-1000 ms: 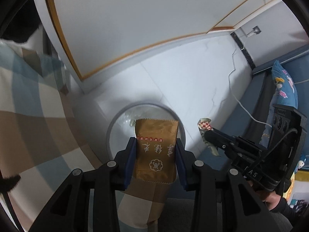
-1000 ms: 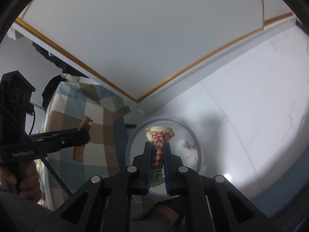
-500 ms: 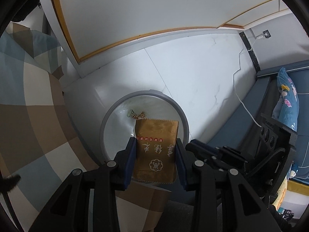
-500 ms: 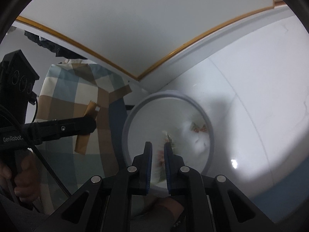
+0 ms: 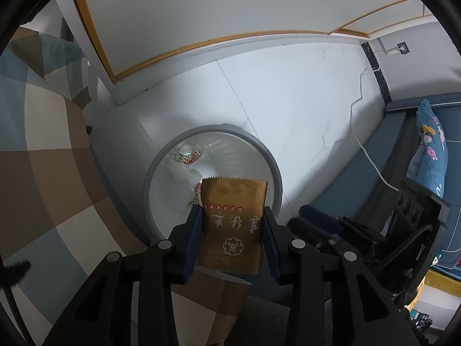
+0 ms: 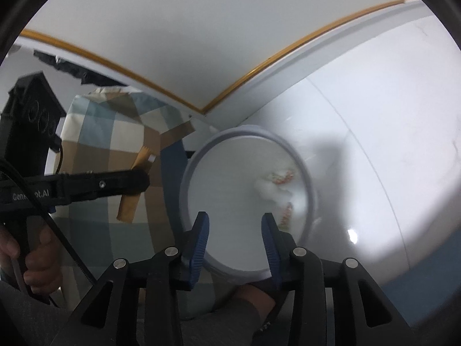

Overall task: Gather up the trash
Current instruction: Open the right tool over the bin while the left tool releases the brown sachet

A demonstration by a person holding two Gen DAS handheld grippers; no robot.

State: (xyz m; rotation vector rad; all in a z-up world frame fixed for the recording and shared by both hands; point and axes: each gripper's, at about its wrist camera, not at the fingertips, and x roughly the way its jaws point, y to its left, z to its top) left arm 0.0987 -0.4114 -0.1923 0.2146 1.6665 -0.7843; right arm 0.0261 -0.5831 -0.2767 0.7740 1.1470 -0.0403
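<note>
Brown packet, flat, printed face to the camera, pinched by its two side edges in the left claw; long axis along the claw's fingers, free serrated end out over the open bin. Seen from the right wrist, same packet hanging edge-on beside the bin's rim, not plainly above the opening; which reading is truer, hard to tell. Bin lined in white, holding crumpled white tissue and red-and-white checked wrappers at the bottom. Right claw directly over the bin mouth, jaws opening, nothing between the blue pads. Likely next: release of the packet, which depends on its lower end lying inside the rim. Left claw nearer to that drop; right claw done with its load, by the look of it. Checked cloth to the left of the bin, white tiled floor around it.
</note>
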